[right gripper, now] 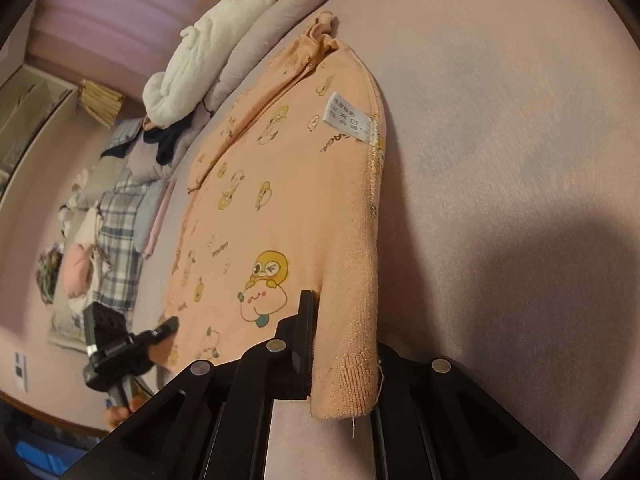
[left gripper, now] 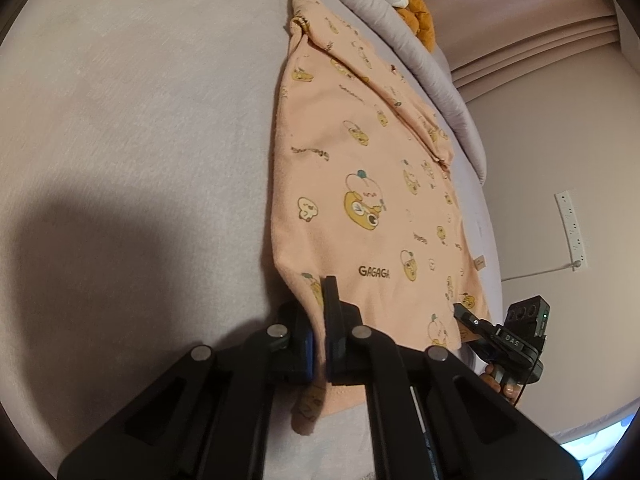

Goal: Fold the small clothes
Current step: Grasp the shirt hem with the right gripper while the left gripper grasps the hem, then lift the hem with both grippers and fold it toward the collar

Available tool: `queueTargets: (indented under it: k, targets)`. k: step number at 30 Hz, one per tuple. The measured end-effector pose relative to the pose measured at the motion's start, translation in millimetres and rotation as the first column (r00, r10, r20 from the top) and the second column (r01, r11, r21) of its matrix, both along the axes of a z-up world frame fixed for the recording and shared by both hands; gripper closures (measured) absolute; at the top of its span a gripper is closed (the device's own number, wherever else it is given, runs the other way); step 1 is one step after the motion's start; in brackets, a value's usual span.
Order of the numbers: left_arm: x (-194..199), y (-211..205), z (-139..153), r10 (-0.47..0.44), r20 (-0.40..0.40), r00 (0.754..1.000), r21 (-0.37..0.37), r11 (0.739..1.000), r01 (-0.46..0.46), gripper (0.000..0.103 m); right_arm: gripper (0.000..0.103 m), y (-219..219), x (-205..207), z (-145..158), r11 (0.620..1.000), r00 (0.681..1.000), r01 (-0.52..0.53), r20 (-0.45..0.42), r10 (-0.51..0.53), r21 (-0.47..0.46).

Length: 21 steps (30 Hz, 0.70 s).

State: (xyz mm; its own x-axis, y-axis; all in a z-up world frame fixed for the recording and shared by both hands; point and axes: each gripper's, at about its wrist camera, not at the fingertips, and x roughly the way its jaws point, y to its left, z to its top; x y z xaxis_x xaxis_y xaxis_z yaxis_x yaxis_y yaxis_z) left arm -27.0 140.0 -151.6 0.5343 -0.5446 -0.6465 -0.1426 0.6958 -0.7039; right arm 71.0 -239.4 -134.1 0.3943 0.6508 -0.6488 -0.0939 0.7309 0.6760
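Observation:
A small peach shirt (left gripper: 360, 184) with yellow cartoon prints and the word GAGAGA lies stretched on a pale lilac bed sheet (left gripper: 140, 120). My left gripper (left gripper: 320, 320) is shut on the shirt's near left hem corner. My right gripper (left gripper: 466, 316) shows at the shirt's other near corner, pinching the hem. In the right wrist view the shirt (right gripper: 288, 200) runs away from me with a white care label (right gripper: 348, 118) showing, my right gripper (right gripper: 340, 344) is shut on the ribbed hem, and my left gripper (right gripper: 168, 326) holds the far corner.
A rolled grey quilt (left gripper: 420, 48) and a white and orange plush toy (left gripper: 412, 4) lie along the bed's far edge. A pile of clothes and a checked garment (right gripper: 116, 232) lie on the floor. A white power strip (left gripper: 572, 232) hangs on the wall.

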Motion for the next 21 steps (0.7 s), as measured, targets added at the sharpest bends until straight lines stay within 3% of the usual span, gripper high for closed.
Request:
queueTargets:
  k: [5,10,13,15,21]
  targets:
    - [-7,3,6,-0.036,0.046,0.998,-0.089,0.995,0.04,0.102,0.098,-2,-3,4,1.0,1.0,-0.008,0.02,0.008,0.015]
    - [-10,12,18,-0.036,0.1,0.994,-0.198,0.979,0.055,0.102,0.098,-15,0,11,0.967,0.999,0.005,0.039,-0.016,0.253]
    - [-1,12,22,-0.032,0.114,0.993,-0.254,0.965,0.06,0.102,0.098,-17,7,16,0.942,0.999,0.007,0.047,-0.024,0.336]
    - [8,13,20,-0.02,0.121,0.992,-0.328,0.943,0.059,0.102,0.098,-16,12,21,0.926,0.998,-0.001,0.056,-0.021,0.376]
    - [37,9,36,-0.022,0.135,0.991,-0.407,0.91,0.075,0.102,0.097,-4,33,45,0.915,0.993,-0.055,0.116,0.009,0.399]
